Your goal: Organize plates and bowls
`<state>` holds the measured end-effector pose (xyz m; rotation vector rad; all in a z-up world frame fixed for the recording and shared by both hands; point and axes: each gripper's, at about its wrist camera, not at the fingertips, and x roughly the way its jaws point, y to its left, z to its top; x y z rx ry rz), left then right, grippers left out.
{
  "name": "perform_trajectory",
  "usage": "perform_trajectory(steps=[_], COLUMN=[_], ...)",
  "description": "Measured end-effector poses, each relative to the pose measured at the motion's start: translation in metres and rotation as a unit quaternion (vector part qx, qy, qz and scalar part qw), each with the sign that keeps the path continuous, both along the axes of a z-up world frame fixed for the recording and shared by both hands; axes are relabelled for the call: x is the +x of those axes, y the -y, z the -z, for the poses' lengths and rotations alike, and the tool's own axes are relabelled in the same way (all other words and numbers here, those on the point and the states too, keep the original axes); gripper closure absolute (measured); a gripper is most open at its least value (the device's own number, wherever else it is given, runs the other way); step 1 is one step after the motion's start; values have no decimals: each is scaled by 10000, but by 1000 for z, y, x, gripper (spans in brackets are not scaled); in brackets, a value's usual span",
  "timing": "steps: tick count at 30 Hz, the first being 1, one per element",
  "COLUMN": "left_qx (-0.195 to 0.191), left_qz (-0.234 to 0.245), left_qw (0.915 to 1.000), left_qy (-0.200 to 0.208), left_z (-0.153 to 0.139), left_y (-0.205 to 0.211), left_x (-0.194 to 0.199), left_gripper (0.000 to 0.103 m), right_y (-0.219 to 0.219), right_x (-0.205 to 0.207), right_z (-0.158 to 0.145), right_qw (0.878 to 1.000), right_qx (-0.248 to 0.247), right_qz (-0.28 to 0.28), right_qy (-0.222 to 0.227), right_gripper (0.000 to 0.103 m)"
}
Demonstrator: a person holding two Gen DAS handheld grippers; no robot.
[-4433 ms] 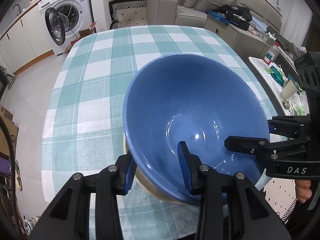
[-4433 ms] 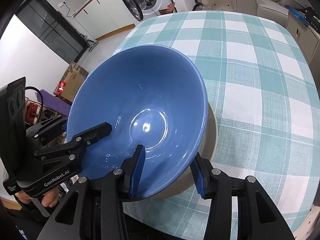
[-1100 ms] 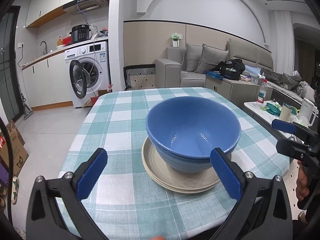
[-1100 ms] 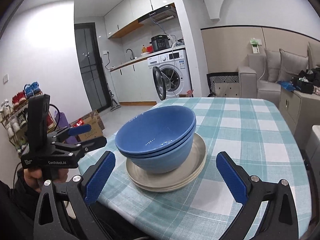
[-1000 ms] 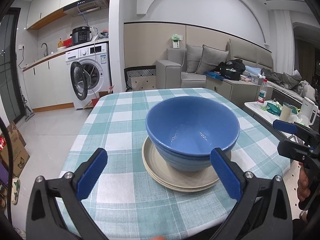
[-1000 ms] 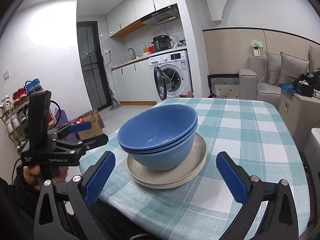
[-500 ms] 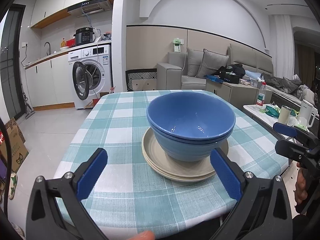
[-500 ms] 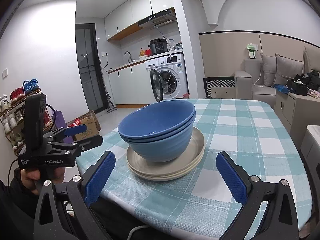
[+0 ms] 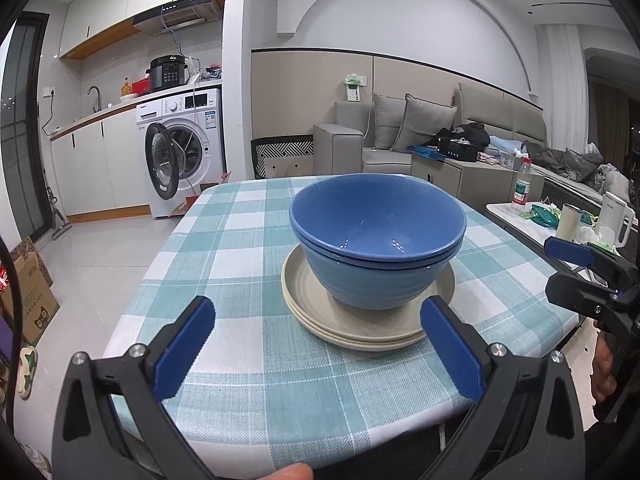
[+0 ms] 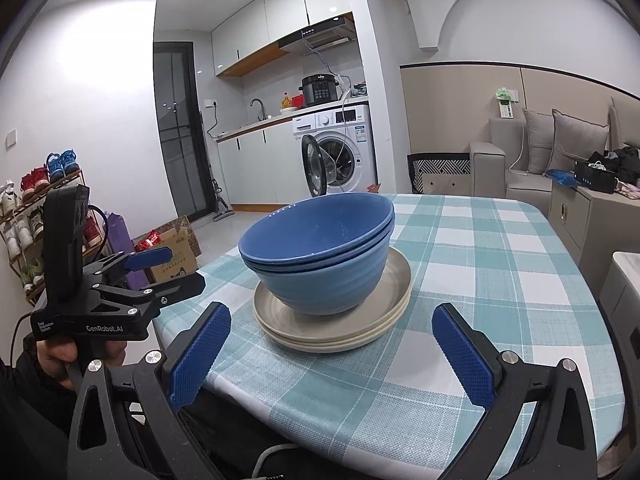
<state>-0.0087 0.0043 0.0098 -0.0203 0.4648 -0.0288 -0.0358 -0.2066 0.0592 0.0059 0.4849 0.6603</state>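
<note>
Bowls [image 9: 378,248], two blue ones nested one inside the other, are sitting upright on a stack of beige plates [image 9: 320,322], and the whole pile is resting near the front edge of the bench [image 9: 224,240], which is wearing a teal-and-white checked cloth. From the right wrist view we are seeing the same bowls [image 10: 320,248] on the same plates [image 10: 340,336], with the rims of both bowls showing as two close blue lines.

We are holding the left hand-held gripper [image 9: 316,352] spread wide in front of the pile, its blue pads [image 9: 182,352] standing off to either side of the plates and touching nothing. Our right hand-held gripper [image 10: 332,360] is likewise gaping wide and empty, level with the bench edge and short of the plates. Each one is appearing in the other's camera, off beyond the side of the bench, gripped by a hand [image 10: 60,354].

Behind the bench, a washing machine [image 9: 184,152] is standing with its door open, and a grey sofa [image 9: 400,136] is lining the far wall.
</note>
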Motion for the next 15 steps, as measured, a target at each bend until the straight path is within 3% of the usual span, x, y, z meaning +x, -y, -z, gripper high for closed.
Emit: perform_trajectory(steps=[15], left_qx=[-50], left_qz=[28], left_qw=[10000], left_qy=[2], left_z=[-1], left_y=[-2], left_x=[0], left_gripper=[0], right_y=[-2], right_x=[-1], right_z=[1], right_qw=[10000], right_qx=[-30], right_qz=[-74], right_qy=[-28], right_gripper=[1])
